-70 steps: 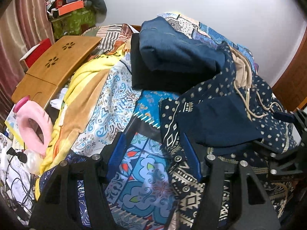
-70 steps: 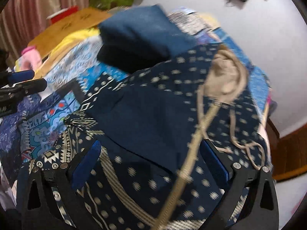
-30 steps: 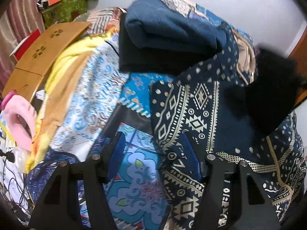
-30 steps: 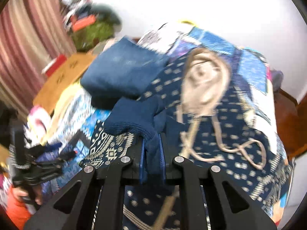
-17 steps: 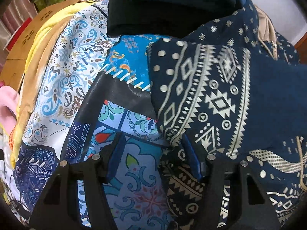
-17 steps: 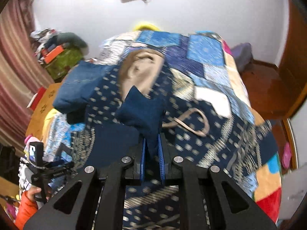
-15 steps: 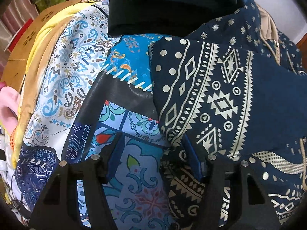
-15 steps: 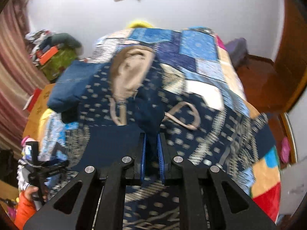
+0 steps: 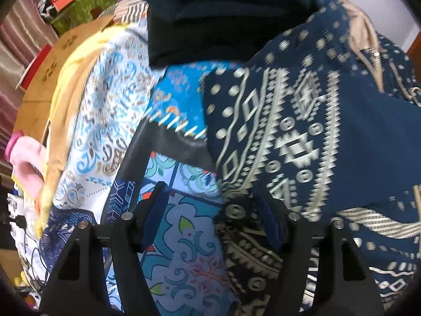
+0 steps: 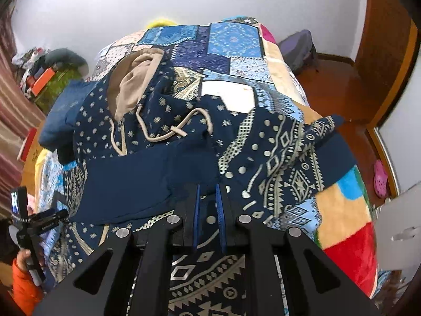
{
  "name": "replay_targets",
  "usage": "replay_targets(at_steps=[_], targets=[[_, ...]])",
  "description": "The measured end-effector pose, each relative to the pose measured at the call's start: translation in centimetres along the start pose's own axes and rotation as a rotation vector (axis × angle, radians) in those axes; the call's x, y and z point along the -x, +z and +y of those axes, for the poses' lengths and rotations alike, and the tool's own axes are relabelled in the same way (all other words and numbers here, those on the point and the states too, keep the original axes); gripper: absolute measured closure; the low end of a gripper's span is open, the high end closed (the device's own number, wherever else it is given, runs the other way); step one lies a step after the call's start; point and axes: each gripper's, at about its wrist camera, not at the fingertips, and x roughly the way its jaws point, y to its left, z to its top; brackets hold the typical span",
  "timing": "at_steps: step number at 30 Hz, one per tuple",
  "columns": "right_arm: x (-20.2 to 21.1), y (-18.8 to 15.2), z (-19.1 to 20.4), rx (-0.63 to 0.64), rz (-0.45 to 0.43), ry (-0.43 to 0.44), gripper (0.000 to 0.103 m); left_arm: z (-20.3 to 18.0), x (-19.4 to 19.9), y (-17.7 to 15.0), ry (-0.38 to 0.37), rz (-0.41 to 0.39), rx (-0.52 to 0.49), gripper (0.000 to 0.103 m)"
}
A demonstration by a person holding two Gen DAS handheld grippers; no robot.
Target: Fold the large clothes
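Two grippers at work on one garment: a navy patterned hoodie point(image 10: 184, 137) spread over the patchwork blanket point(image 10: 236, 44) on the bed, hood w/ tan lining toward the far end, drawstring point(image 10: 181, 129) loose on the chest. Right gripper point(image 10: 208, 187) has its jaws nearly together, pinching a plain navy fold of the hoodie, prob. the cuff end of a sleeve laid across the body. Left gripper point(image 9: 213, 202) is spread apart, nothing pinched; the hoodie's printed side edge point(image 9: 236, 210) lies partly between its fingers, blanket under the rest.

Step in hand, as I read it: sleeve fold-in. To do it well: keep the right pinch firm till the sleeve lies flat & square across the chest. Left should bite only the hoodie edge, not the blanket below. Mind the drawstring, could snag. Stacked folded clothes point(image 9: 223, 13) sit just beyond, so don't shove the hoodie into them.
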Motion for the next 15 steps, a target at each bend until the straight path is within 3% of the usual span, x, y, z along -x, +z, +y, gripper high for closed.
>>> replay_targets(at_steps=[2, 4, 7, 15], targets=[[0.3, 0.3, -0.9, -0.035, -0.002, 0.015, 0.085, -0.9, 1.5, 0.5, -0.007, -0.032, -0.022, 0.038], [0.8, 0.5, -1.6, -0.059, -0.013, 0.020, 0.070, -2.3, 3.2, 1.2, -0.019, -0.070, -0.049, 0.038], [2.2, 0.6, -2.9, -0.083, -0.067, -0.008, 0.055, -4.0, 5.5, 2.0, -0.055, -0.117, -0.081, 0.038], [5.4, 0.7, -7.8, -0.151, -0.158, -0.065, 0.049, -9.6, 10.0, 4.5, -0.135, -0.251, -0.170, 0.037]])
